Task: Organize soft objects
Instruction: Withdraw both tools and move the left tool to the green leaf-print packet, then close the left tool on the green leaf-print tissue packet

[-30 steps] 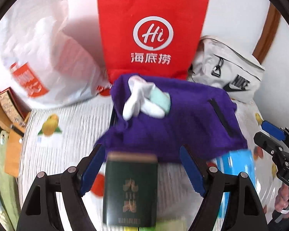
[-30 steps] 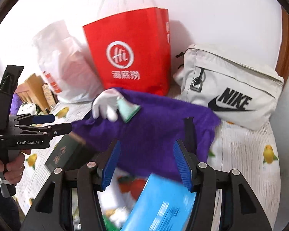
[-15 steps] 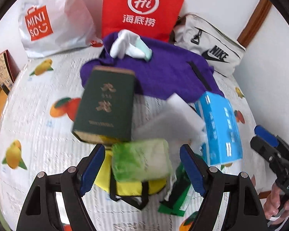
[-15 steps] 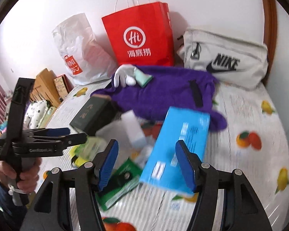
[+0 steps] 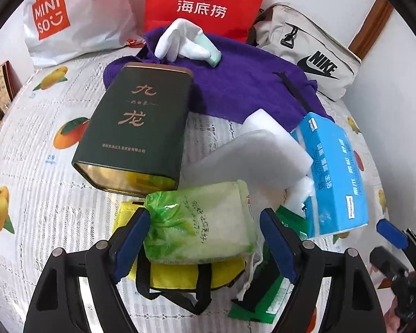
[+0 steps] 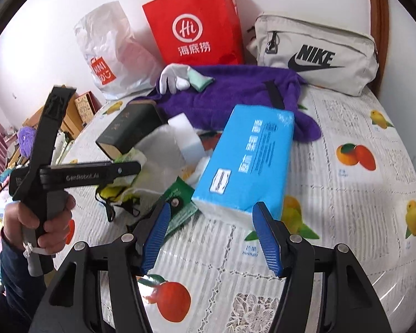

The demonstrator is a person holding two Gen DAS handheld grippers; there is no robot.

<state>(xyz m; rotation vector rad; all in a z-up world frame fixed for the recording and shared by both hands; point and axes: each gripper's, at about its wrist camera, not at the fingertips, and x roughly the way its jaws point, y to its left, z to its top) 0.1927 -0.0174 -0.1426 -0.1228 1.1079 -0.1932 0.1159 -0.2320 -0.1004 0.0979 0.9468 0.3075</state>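
A pile lies on the fruit-print tablecloth [image 5: 41, 166]. My left gripper [image 5: 205, 238] is open, its jaws either side of a green-and-white soft pack [image 5: 199, 224] that rests on a yellow bag [image 5: 180, 272]. Behind it are a dark green tin [image 5: 136, 130], white foam pieces [image 5: 252, 158], a blue tissue pack [image 5: 335, 177], a purple garment [image 5: 241, 83] and a white glove [image 5: 177, 41]. My right gripper [image 6: 210, 236] is open and empty just in front of the blue tissue pack [image 6: 249, 158]. The left gripper's body shows in the right wrist view [image 6: 69, 177].
A red paper bag [image 6: 197, 25], a white Miniso plastic bag [image 6: 108, 55] and a beige Nike pouch [image 6: 316, 55] stand along the wall at the back. A green packet [image 6: 180, 197] lies beside the tissue pack. Wooden furniture [image 6: 77, 111] stands left of the table.
Both grippers have pulled back and tilted down, so the whole pile now shows. The left gripper has come down around the green-and-white soft pack. Both stay open.
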